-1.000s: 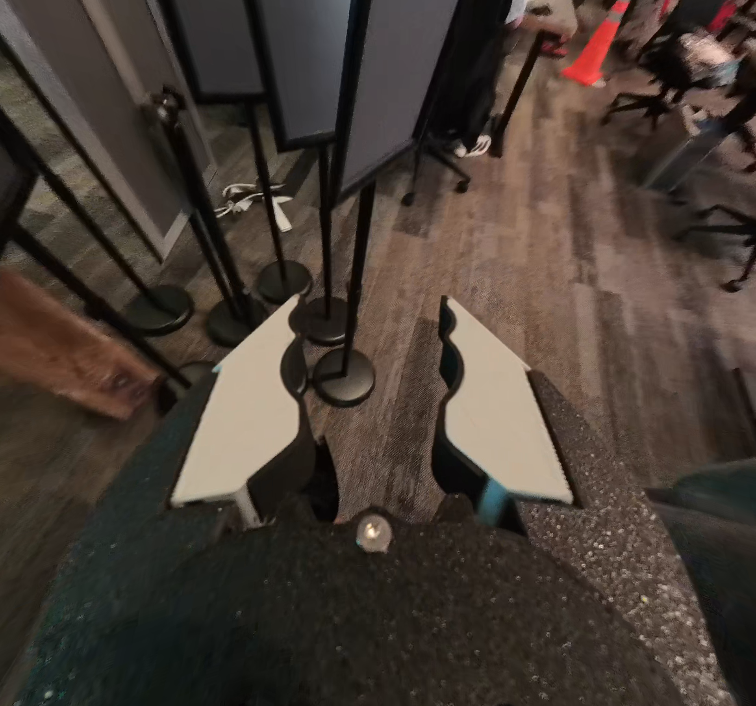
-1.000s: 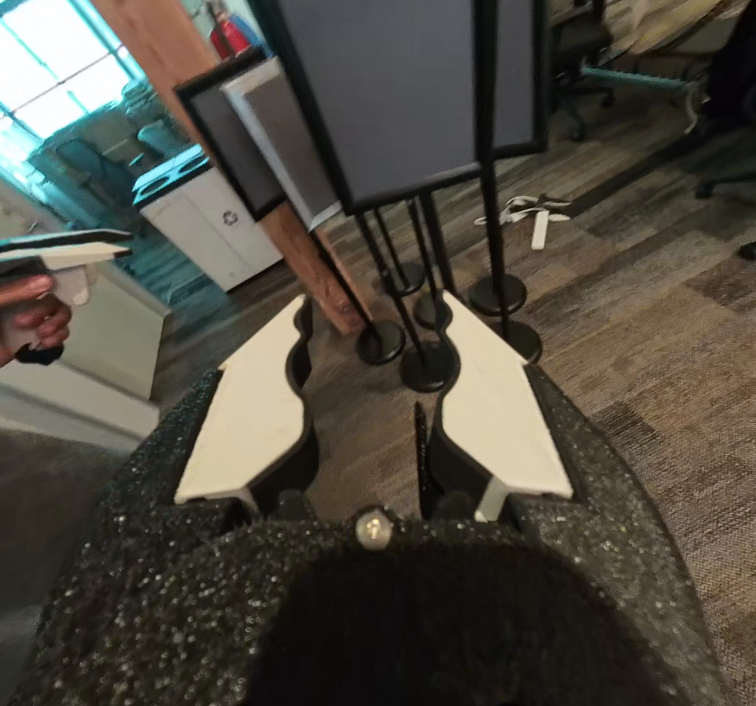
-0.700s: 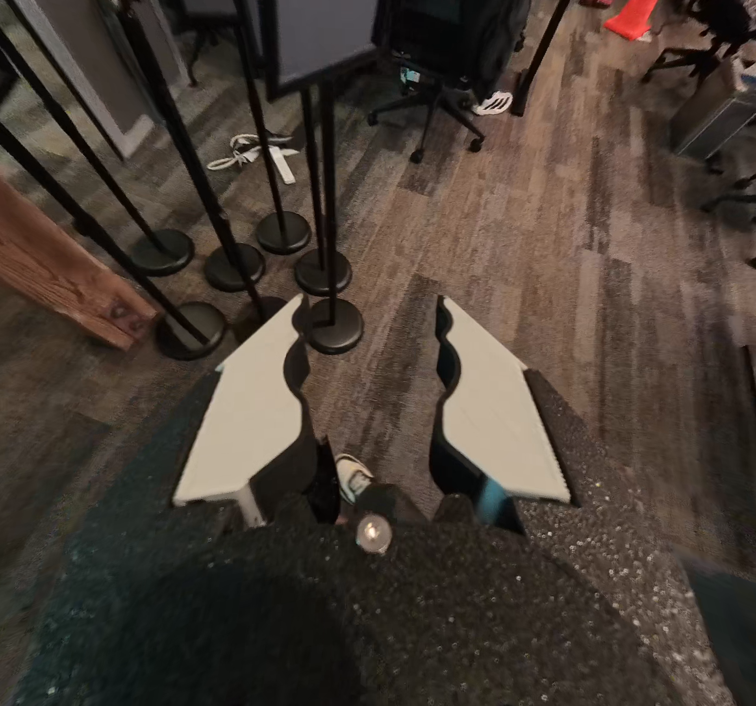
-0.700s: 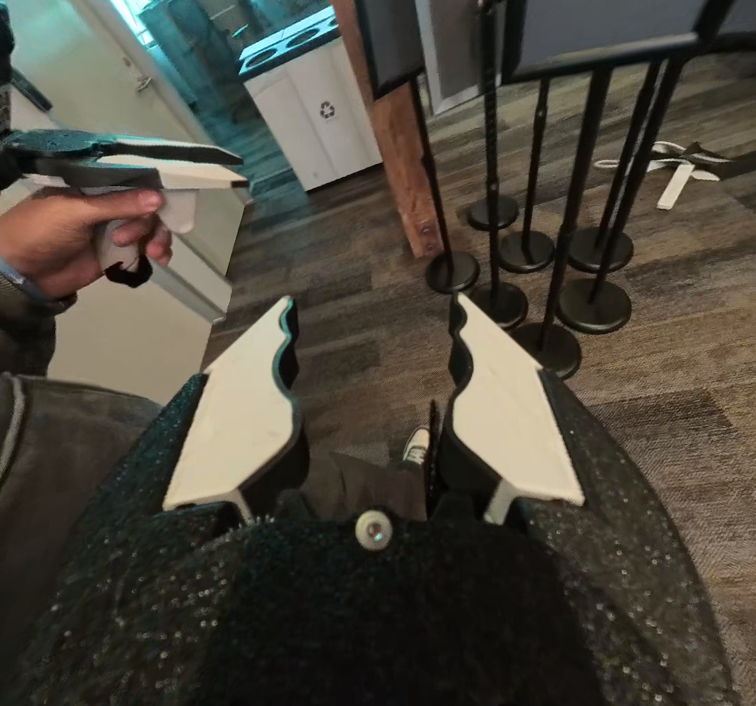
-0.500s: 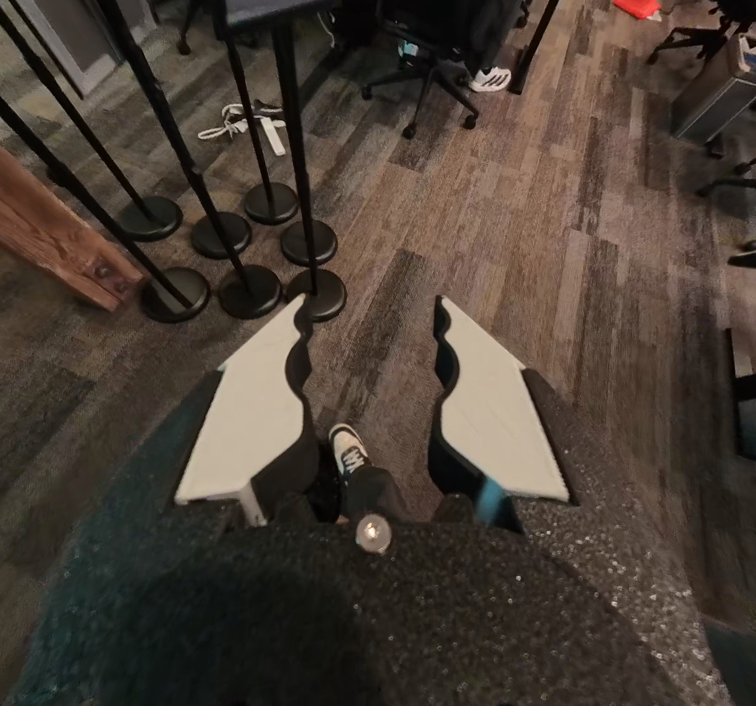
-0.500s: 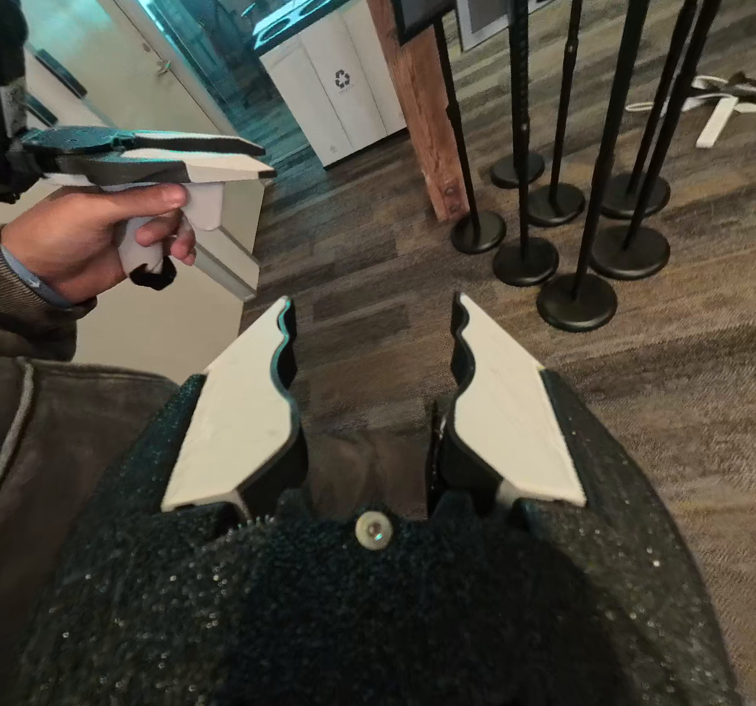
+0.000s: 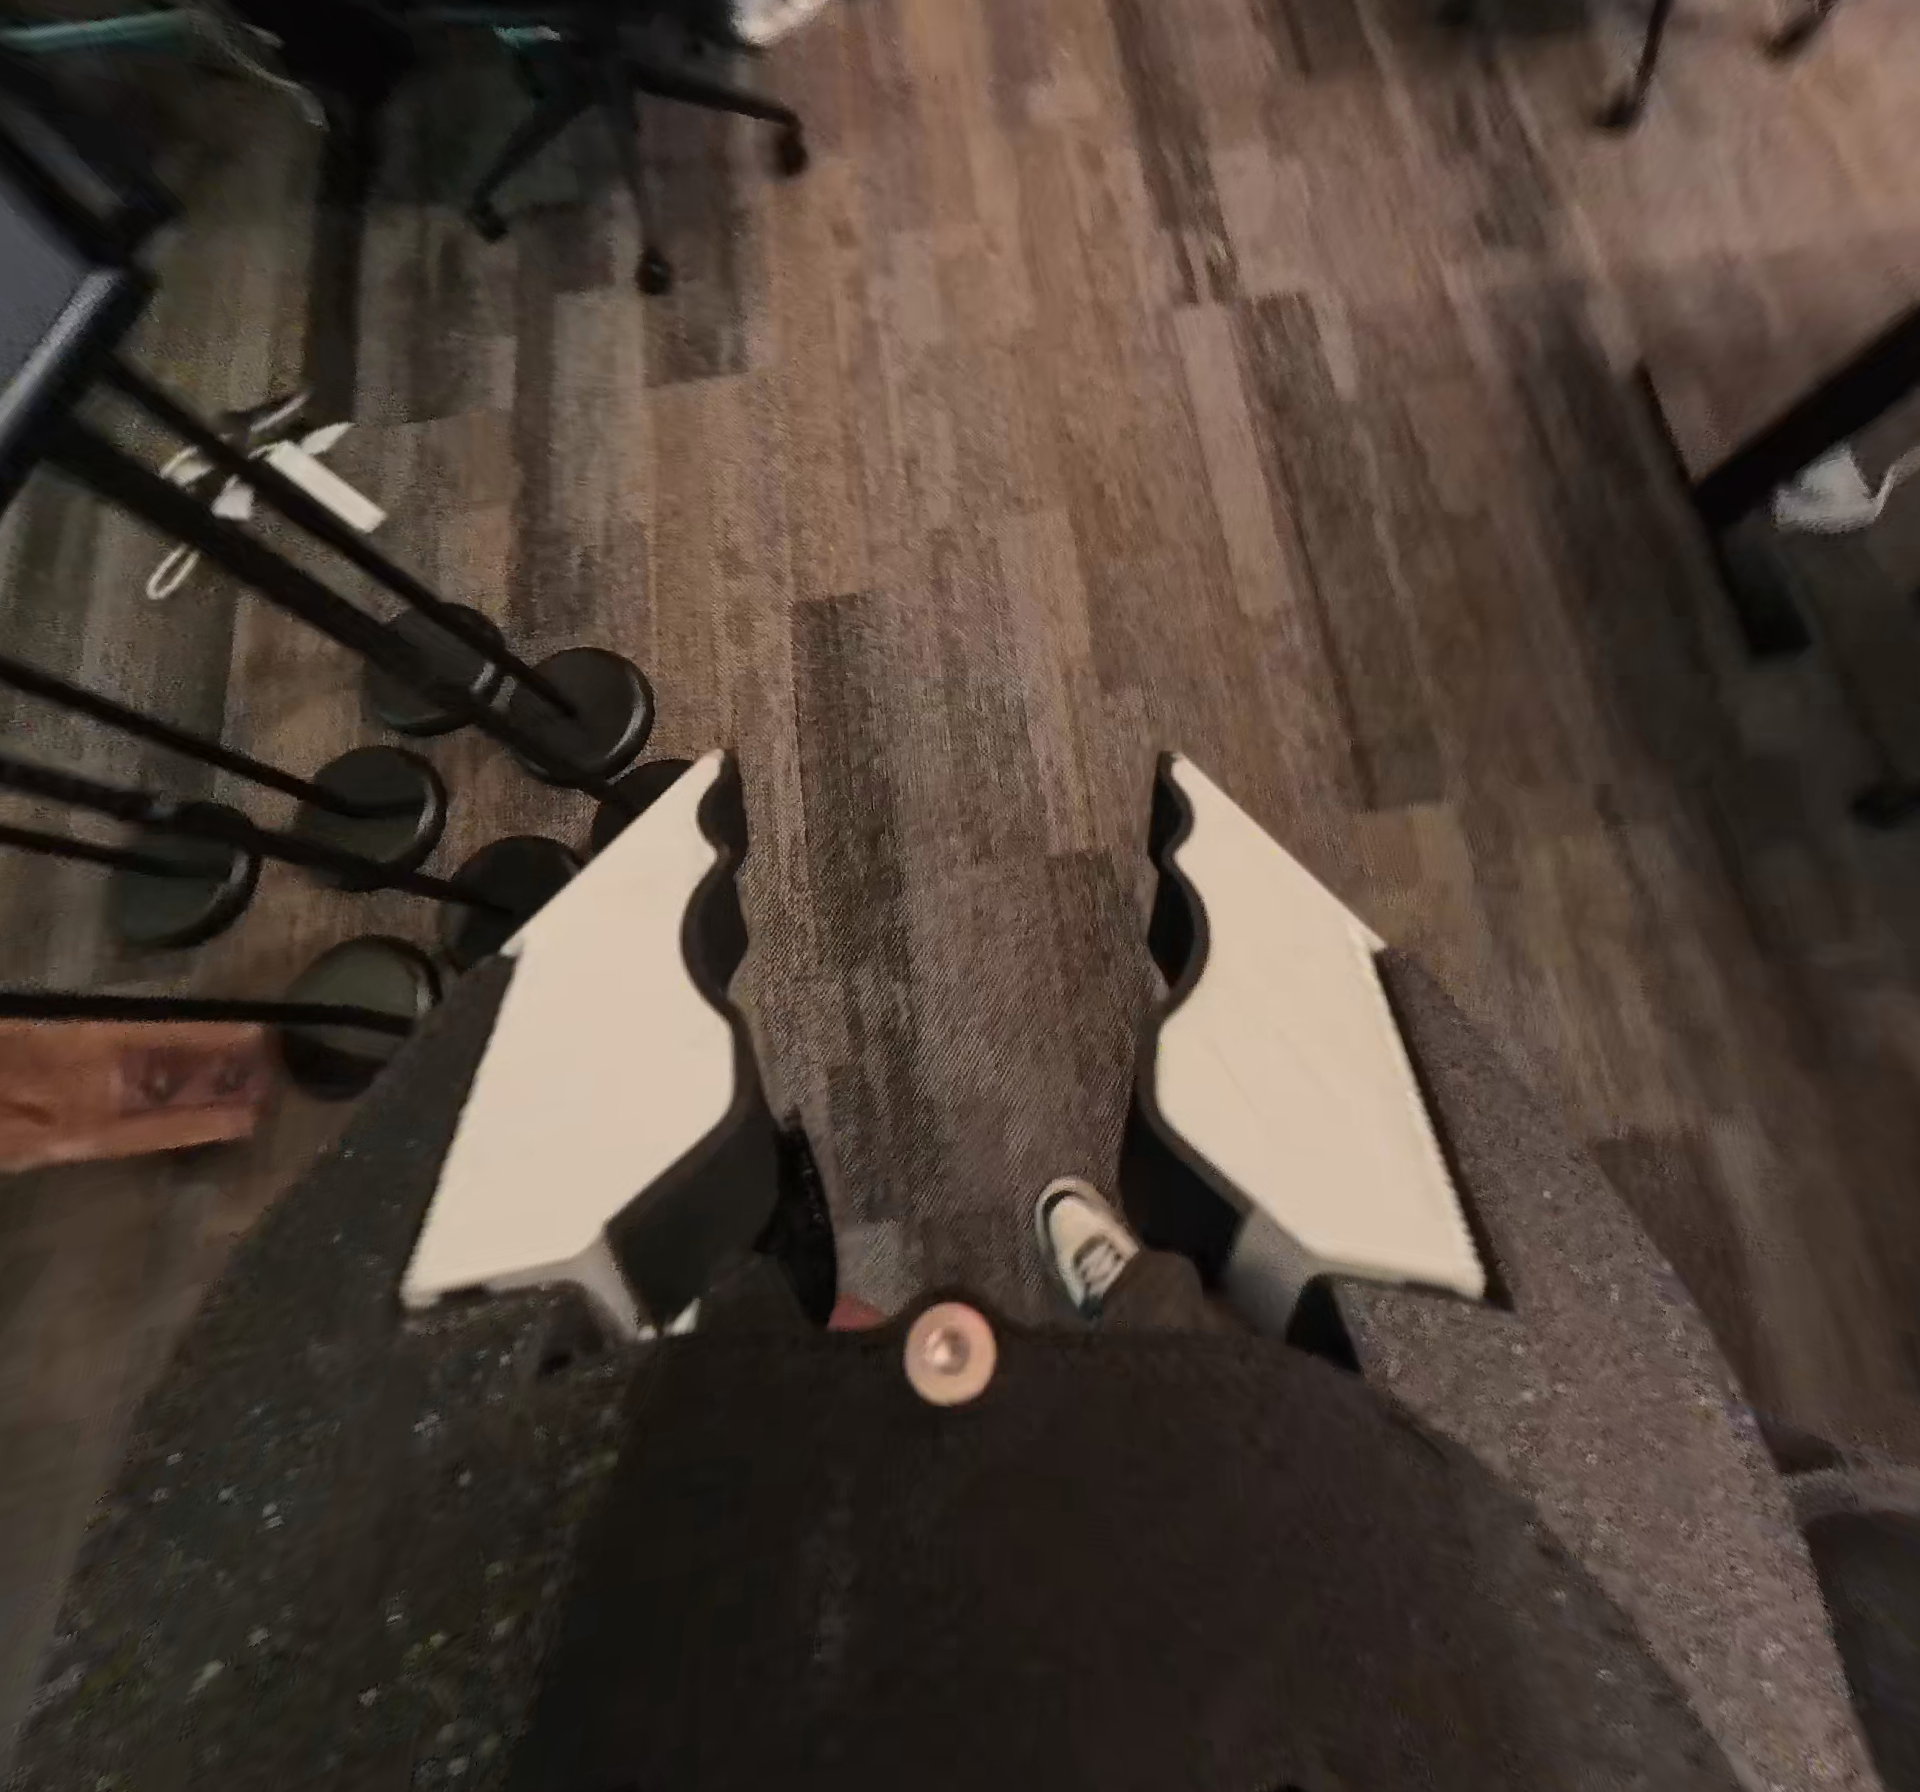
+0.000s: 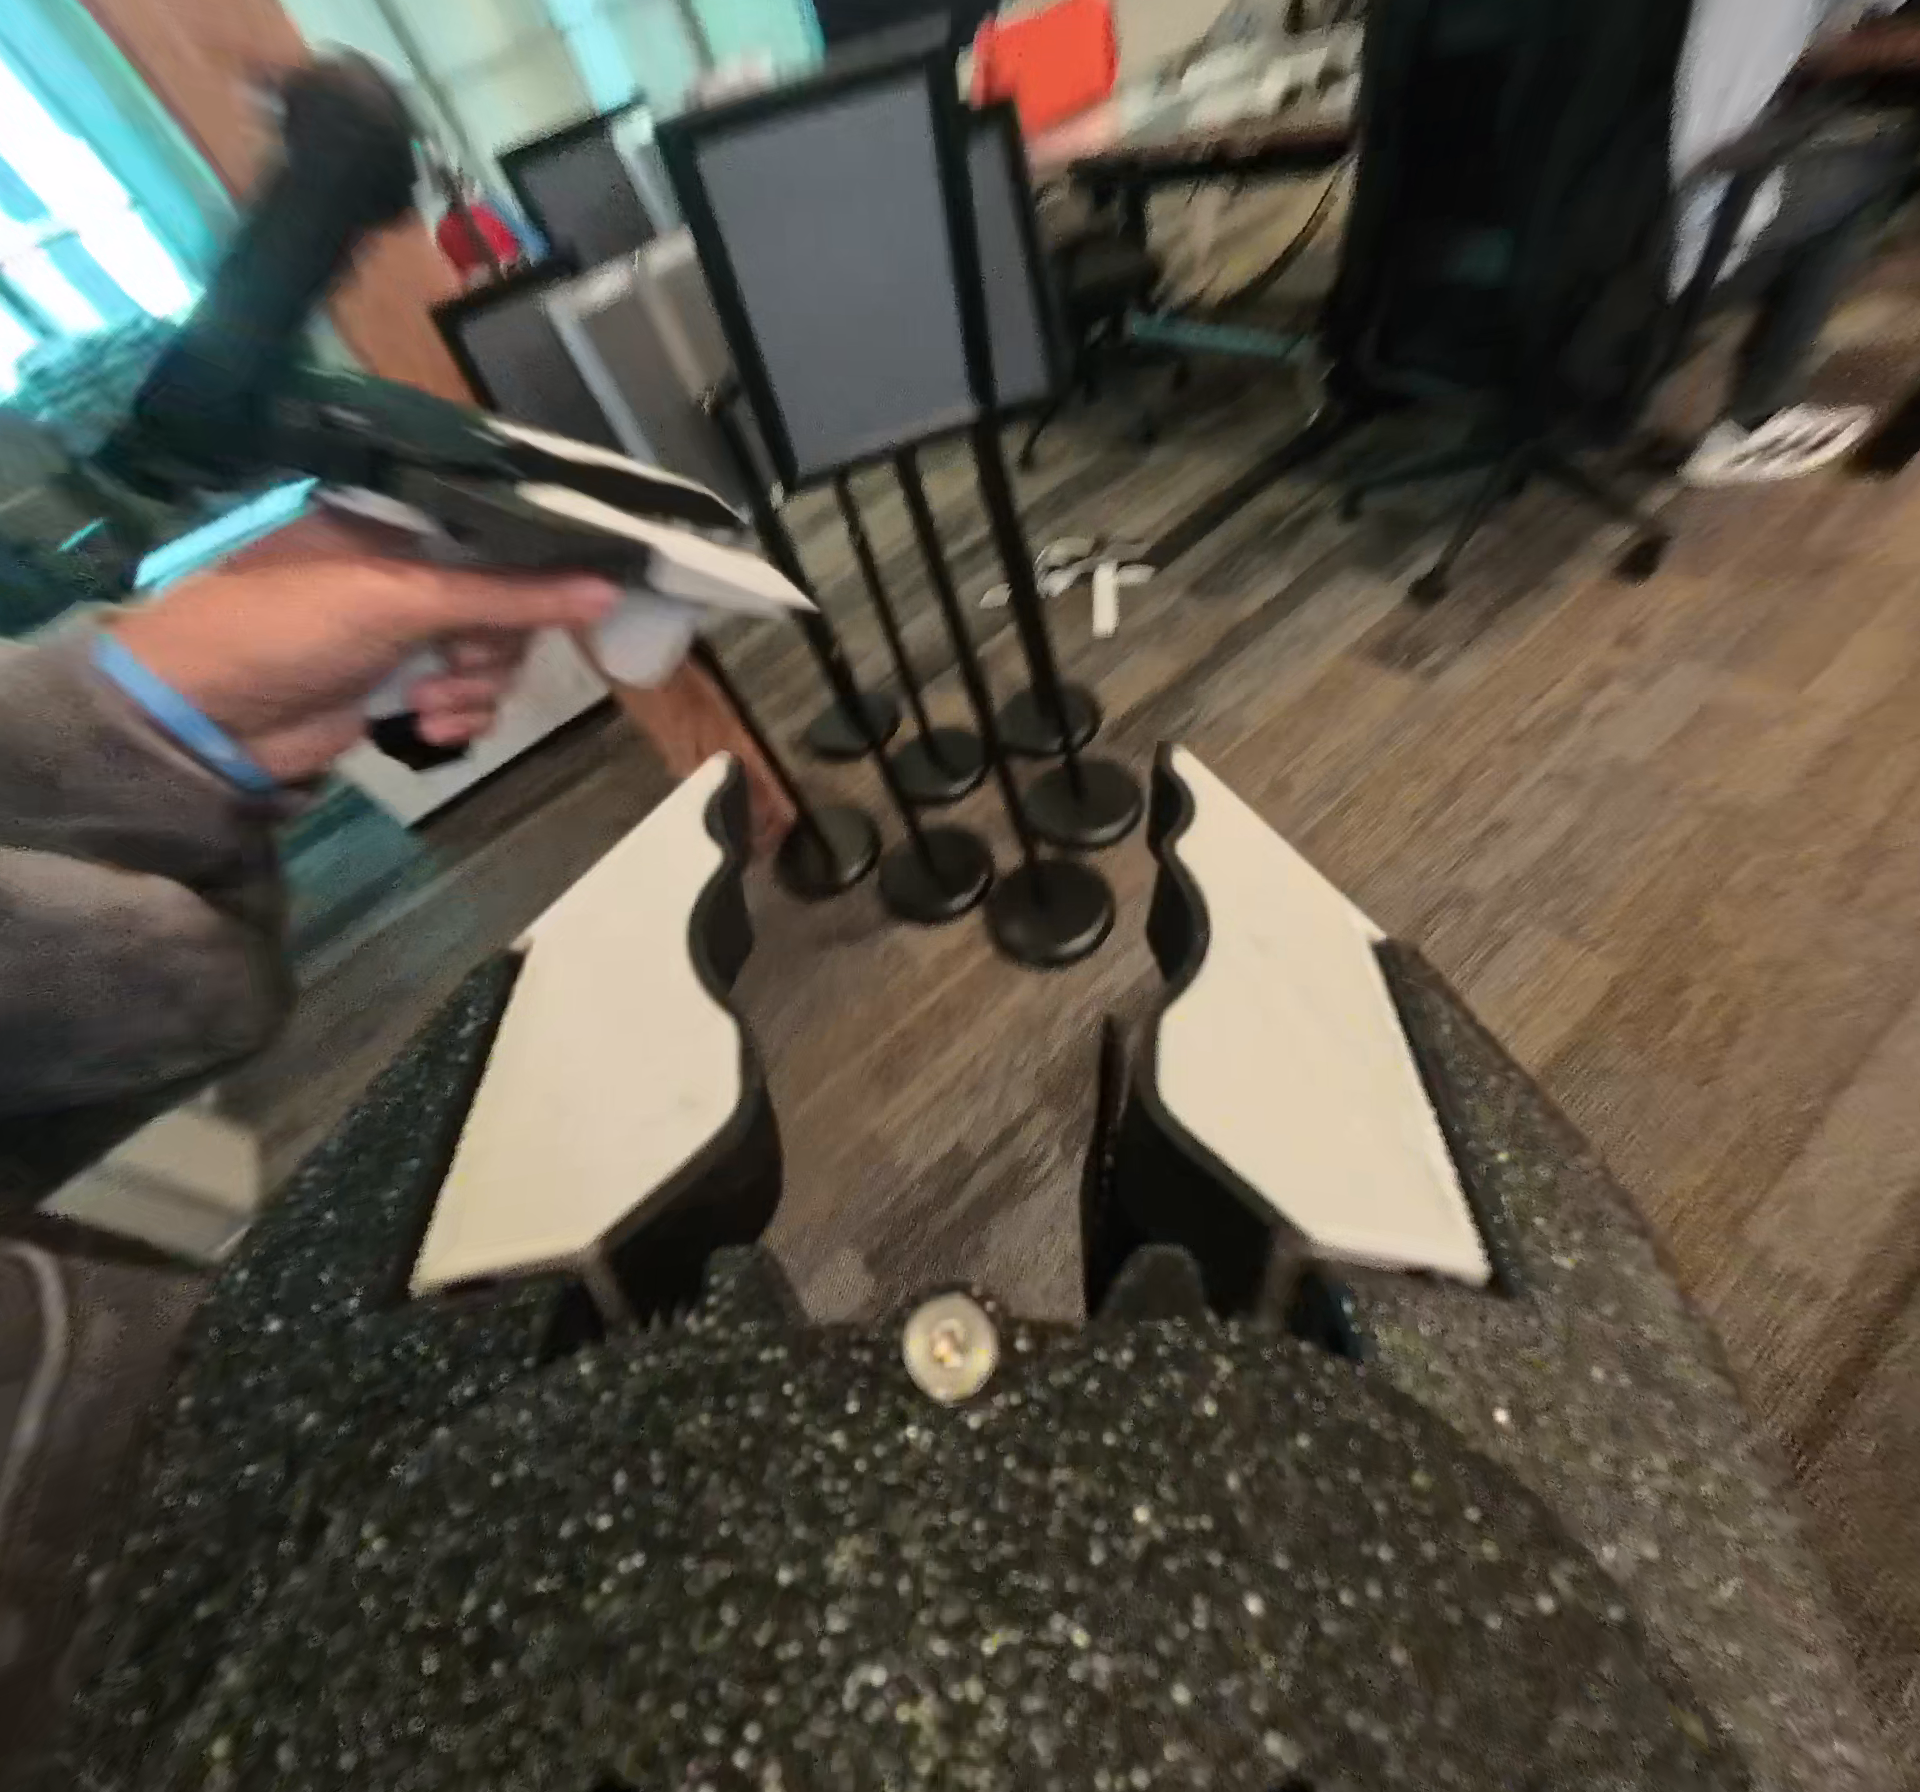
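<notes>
Left gripper: the left gripper (image 7: 943,786), white wedge fingers on a black speckled foam body, points almost straight down at the grey-brown plank-patterned floor (image 7: 1039,454); jaws spread wide, nothing between them.
Right gripper: the right gripper (image 8: 943,786), same build, is levelled toward the room; jaws spread wide, empty.
Change, left view: half a second ago the round black bases lay ahead of the left finger; now they sit off to its left, and the person's white-and-dark shoe (image 7: 1081,1243) shows beside the right finger rather than the left.
Change, right view: half a second ago this camera looked down at the floor and the white recycling bin; now it is tilted up, so the dark framed sign panels (image 8: 862,277) and the cluttered desks show. The whole picture is motion-blurred.
Nearest things: the cluster of black sign stands with round bases (image 8: 1049,901) stands on the floor just beyond the right gripper's fingertips, not touching.
Only in left view: the shoe, and the wooden post foot (image 7: 125,1088) at the left edge.
Only in right view: the person's left hand (image 8: 343,641) gripping the other gripper's white handle at the left, a blue band at the wrist, grey sleeve (image 8: 114,890) below.
Both views: a white power strip (image 8: 1112,594) lying on the floor behind the stands.
</notes>
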### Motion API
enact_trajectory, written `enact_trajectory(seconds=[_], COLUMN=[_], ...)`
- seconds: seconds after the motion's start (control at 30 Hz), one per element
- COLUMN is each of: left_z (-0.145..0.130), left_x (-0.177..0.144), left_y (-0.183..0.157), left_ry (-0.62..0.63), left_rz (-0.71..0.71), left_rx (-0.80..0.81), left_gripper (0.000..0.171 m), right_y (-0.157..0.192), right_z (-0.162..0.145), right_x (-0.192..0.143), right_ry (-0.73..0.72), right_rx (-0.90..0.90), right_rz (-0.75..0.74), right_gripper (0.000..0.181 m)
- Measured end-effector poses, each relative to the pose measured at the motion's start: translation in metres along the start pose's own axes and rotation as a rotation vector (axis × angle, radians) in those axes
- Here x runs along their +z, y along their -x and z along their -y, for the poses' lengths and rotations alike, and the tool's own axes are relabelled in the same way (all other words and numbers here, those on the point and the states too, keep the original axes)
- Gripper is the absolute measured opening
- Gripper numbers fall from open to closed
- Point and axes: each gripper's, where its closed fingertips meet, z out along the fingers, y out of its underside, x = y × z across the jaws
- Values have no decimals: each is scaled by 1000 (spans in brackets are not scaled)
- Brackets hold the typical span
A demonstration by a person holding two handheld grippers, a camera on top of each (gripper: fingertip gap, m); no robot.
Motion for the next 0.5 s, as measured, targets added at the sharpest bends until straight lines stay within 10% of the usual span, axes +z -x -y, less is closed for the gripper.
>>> enact_trajectory(seconds=[0.2, 0.3, 0.5], left_z=[97, 105, 98], left_x=[35, 37, 22], left_y=[-128, -192, -281], left_ry=[-59, -96, -128], left_rz=[-83, -129, -210], left_rx=[211, 272, 373], left_gripper=[69, 65, 64], right_y=[58, 82, 68], right_z=[98, 117, 92], right_x=[-40, -57, -73], right_ry=[-89, -114, 3], right_rx=[-187, -286, -442], right_rz=[-115, -169, -373], right_gripper=[33, 0, 0])
